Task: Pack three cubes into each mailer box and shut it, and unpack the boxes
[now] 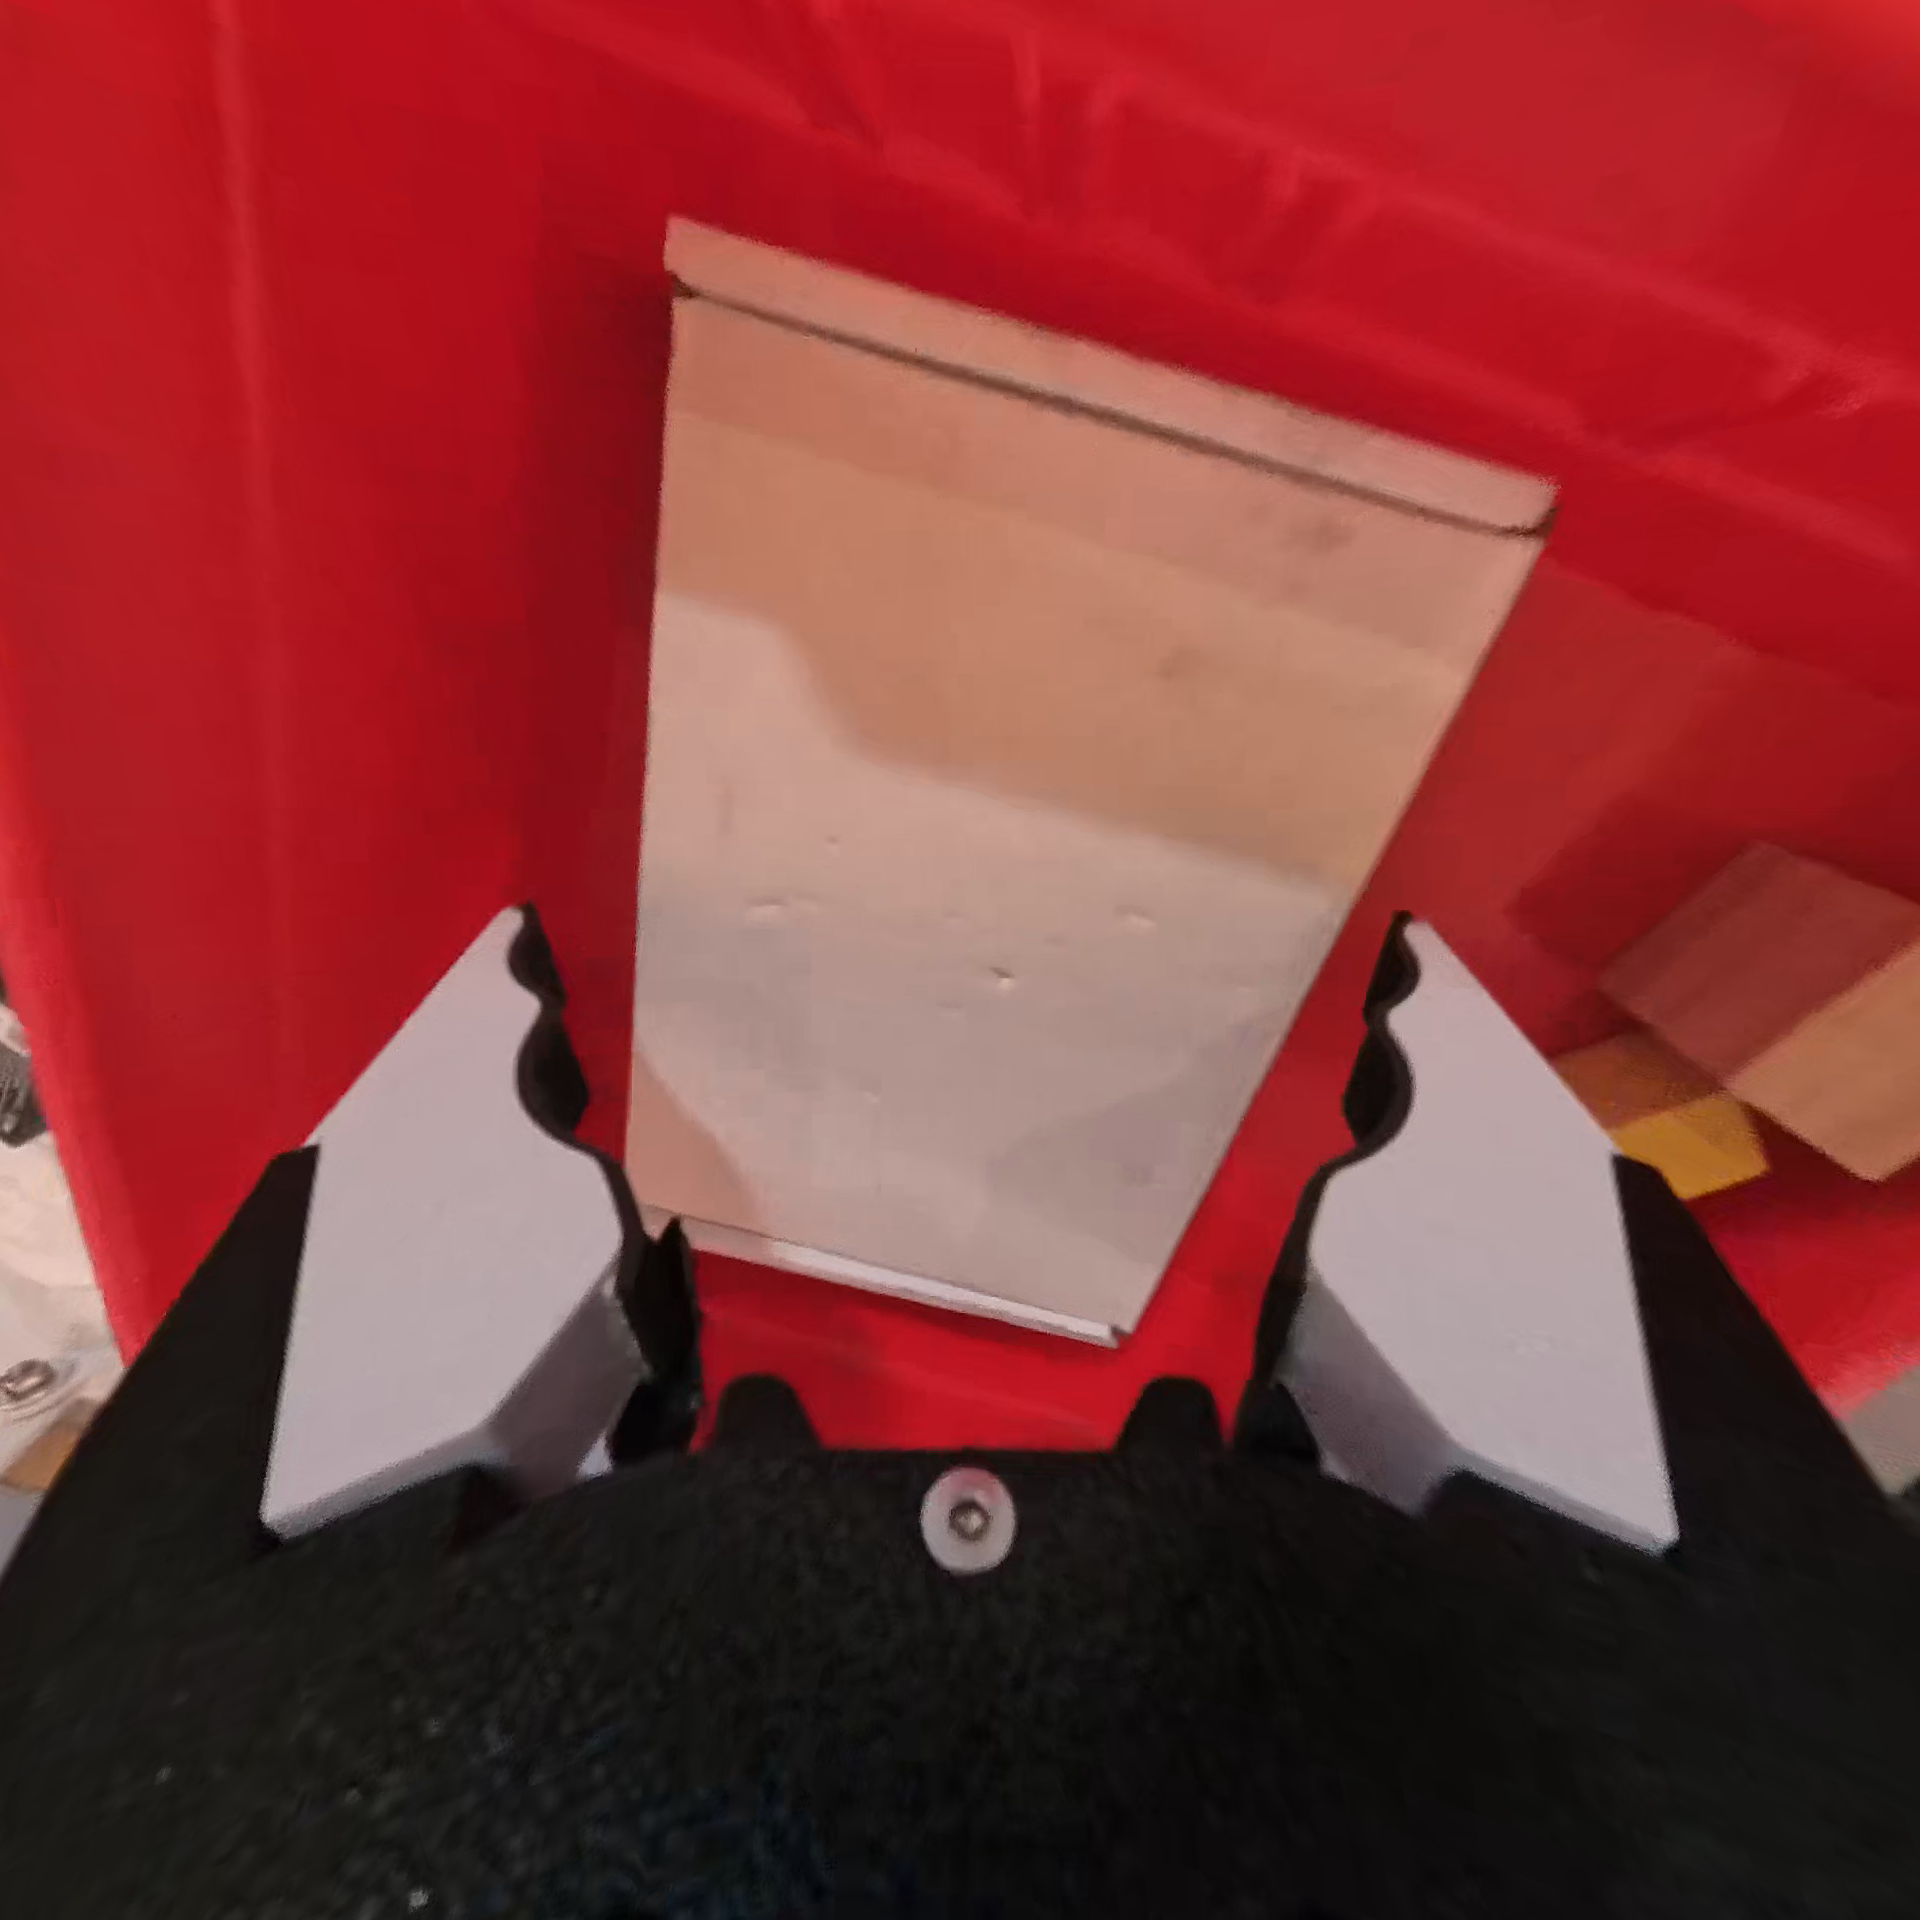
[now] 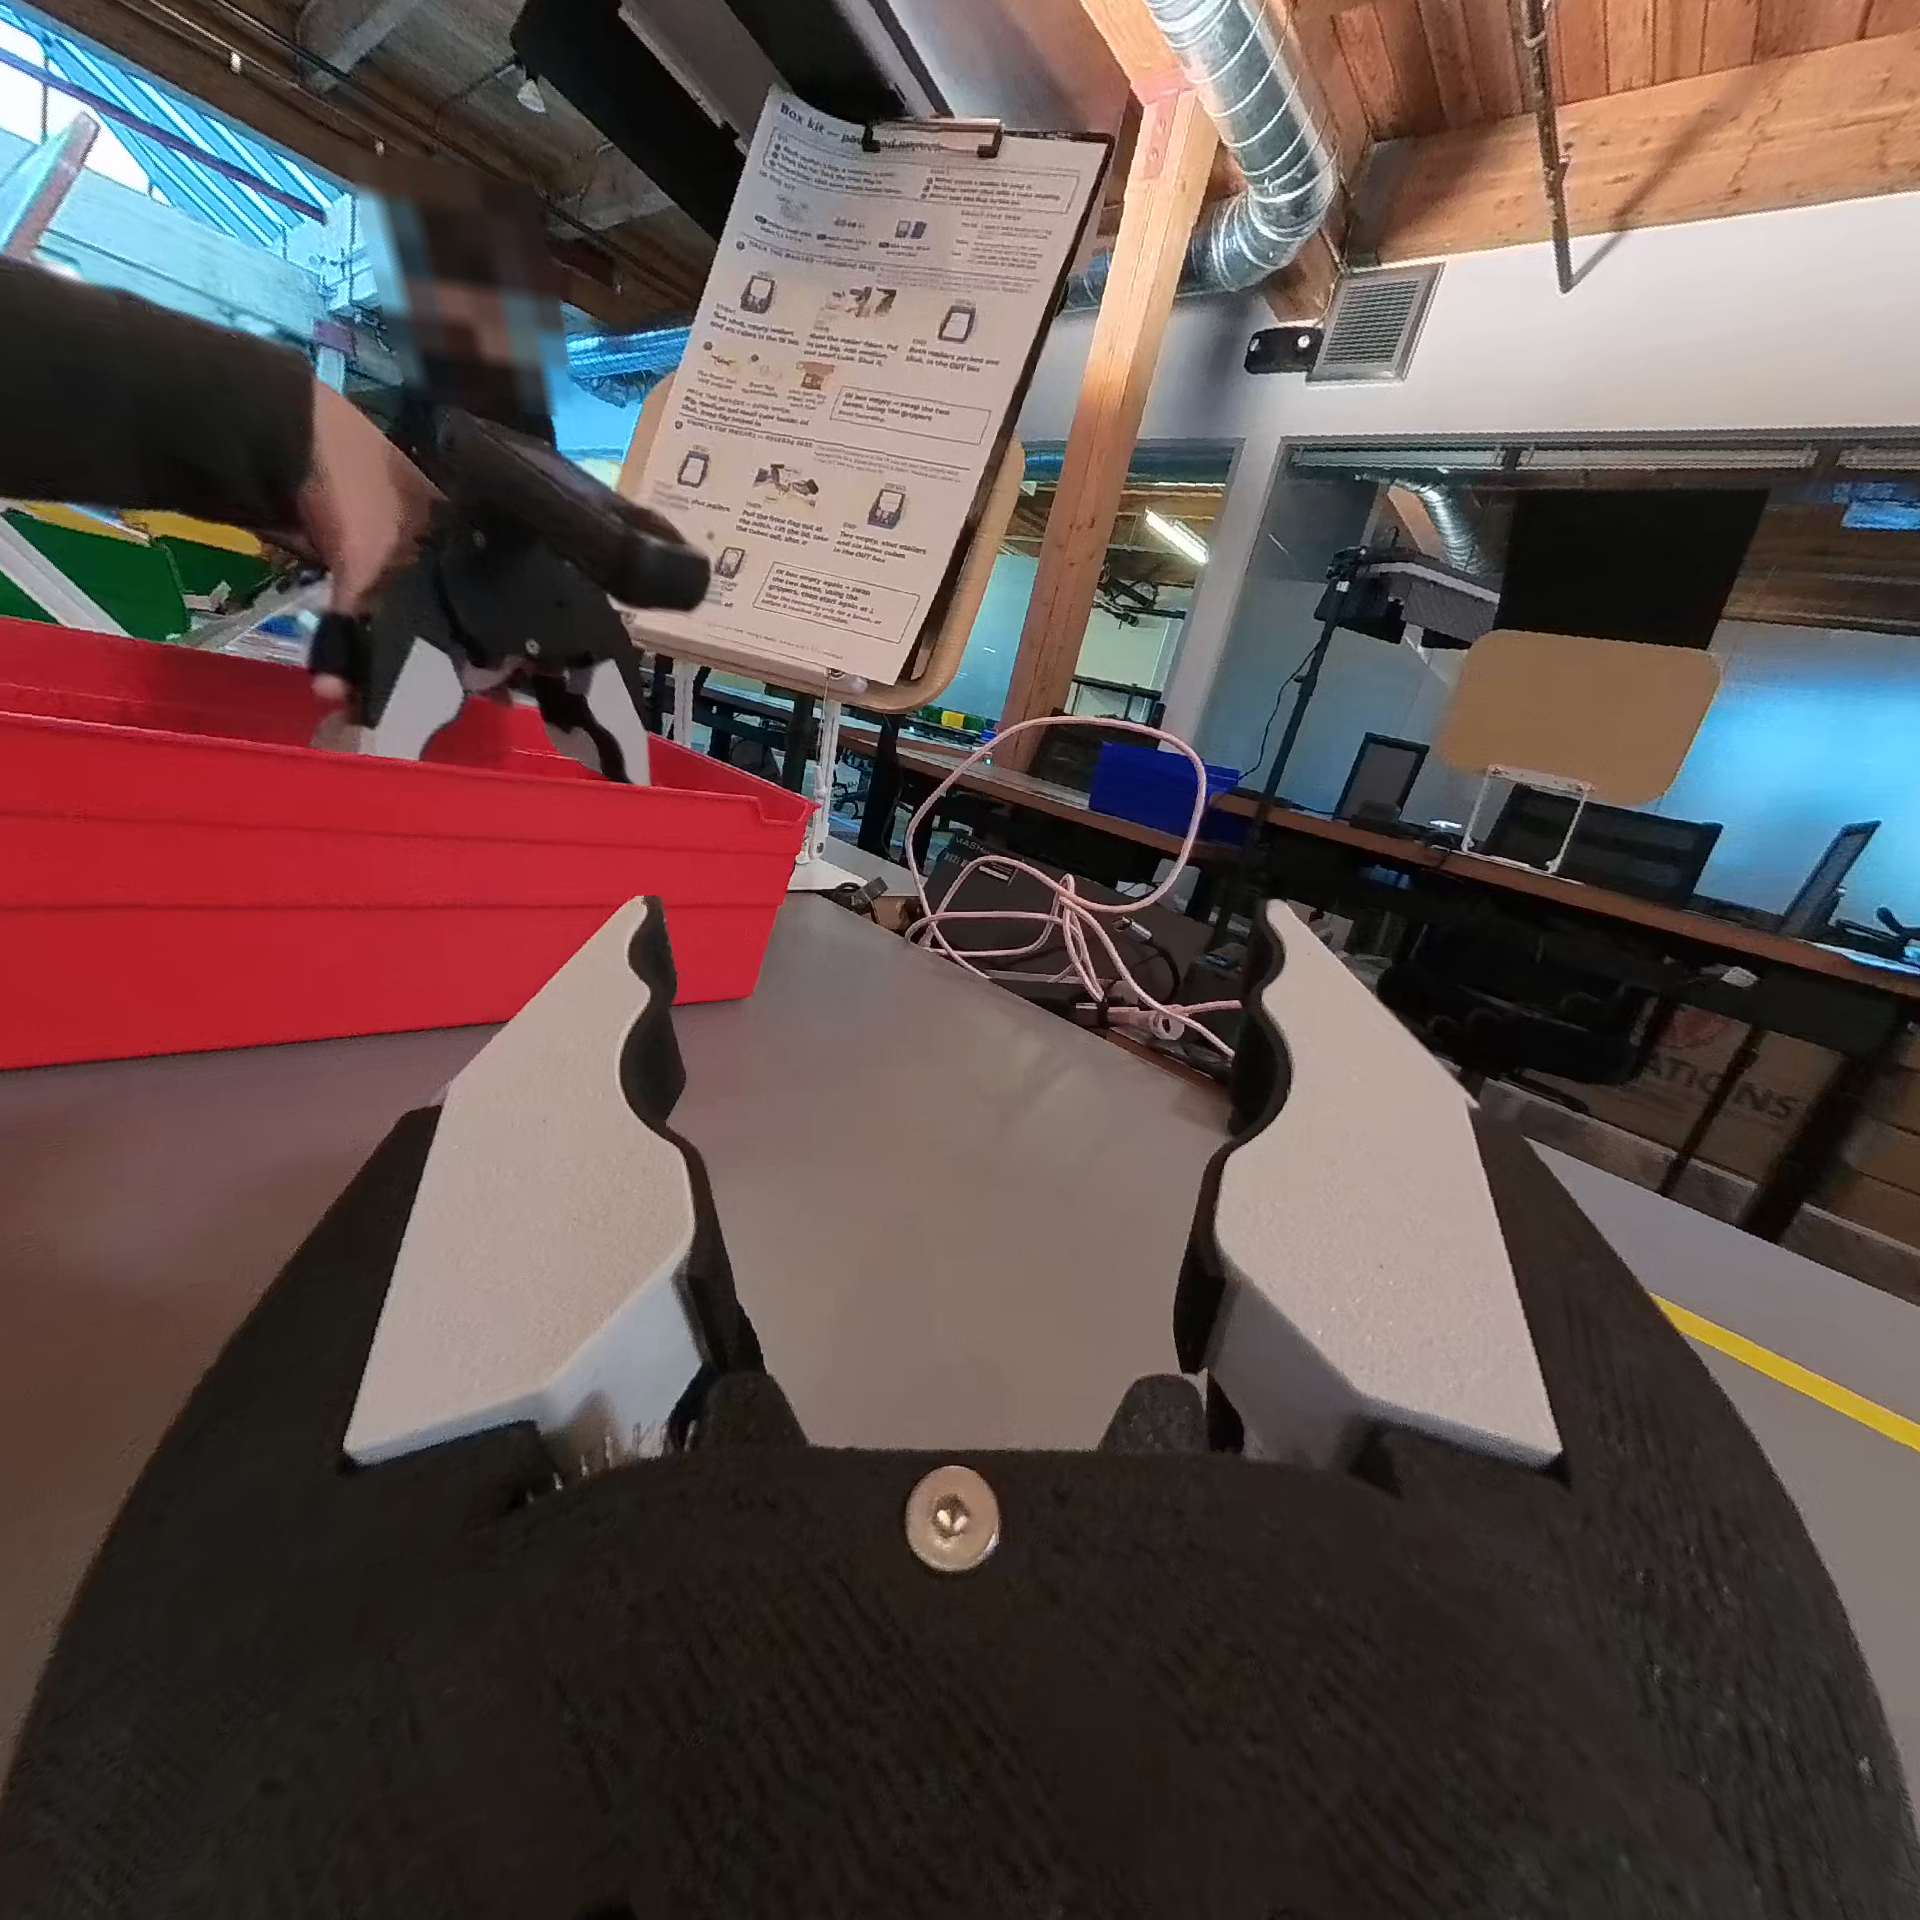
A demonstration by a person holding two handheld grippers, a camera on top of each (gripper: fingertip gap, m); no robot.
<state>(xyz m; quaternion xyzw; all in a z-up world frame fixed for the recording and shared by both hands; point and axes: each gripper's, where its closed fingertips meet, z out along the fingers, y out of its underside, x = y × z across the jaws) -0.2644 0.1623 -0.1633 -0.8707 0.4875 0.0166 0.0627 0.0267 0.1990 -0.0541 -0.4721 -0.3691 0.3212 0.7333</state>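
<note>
Left gripper (image 1: 961,914) spread wide, empty, poised over closed flat brown cardboard mailer box (image 1: 997,790) lying inside red plastic bin (image 1: 312,520). Wooden cubes (image 1: 1766,1018) just right of box. Right gripper (image 2: 956,914) wide, empty, above grey table (image 2: 935,1143).

mailer box (image 1: 997,790): closed, contents hidden; surface softened by blur.
wooden cubes (image 1: 1766,1029): partly cut off by the right edge, count unclear.
left gripper (image 2: 520,748): blurred, fingertips dip behind the red bin (image 2: 395,894) rim.
bin interior: hidden from the right wrist view.
</note>
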